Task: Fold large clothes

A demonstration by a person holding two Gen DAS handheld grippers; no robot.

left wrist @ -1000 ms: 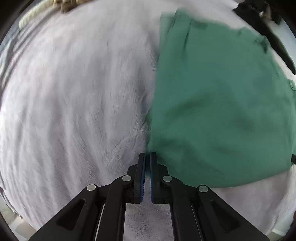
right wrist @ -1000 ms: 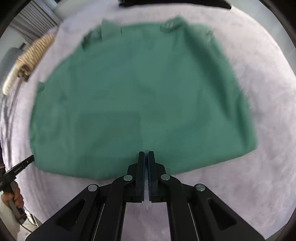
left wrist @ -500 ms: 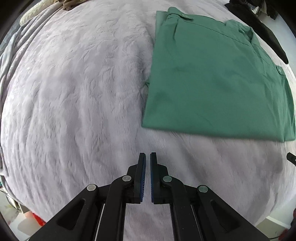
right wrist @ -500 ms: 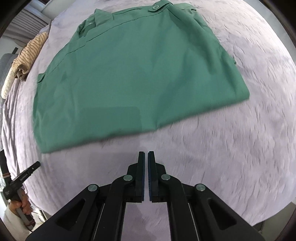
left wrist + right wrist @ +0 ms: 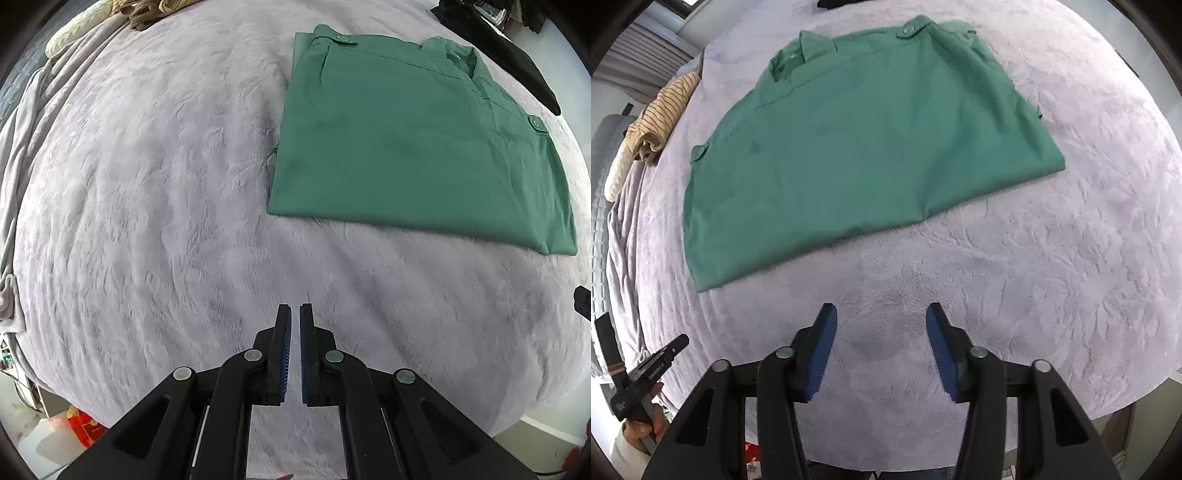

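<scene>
A green button-up shirt [image 5: 413, 147] lies folded flat on a pale lilac bedspread [image 5: 155, 221]; it also shows in the right wrist view [image 5: 864, 140], collar at the far side. My left gripper [image 5: 295, 314] is shut and empty, held over bare bedspread near the shirt's near edge. My right gripper [image 5: 881, 314] is open and empty, also over bare bedspread just short of the shirt's near edge. Neither gripper touches the shirt.
A striped tan garment [image 5: 657, 118] lies bunched at the far left of the bed. A black garment [image 5: 509, 59] lies beyond the shirt at the far right. The left gripper and the hand holding it [image 5: 635, 373] show at the right wrist view's lower left.
Both grippers have pulled back from the shirt toward the near side of the bed. The right gripper has opened. The shirt now lies still and flat.
</scene>
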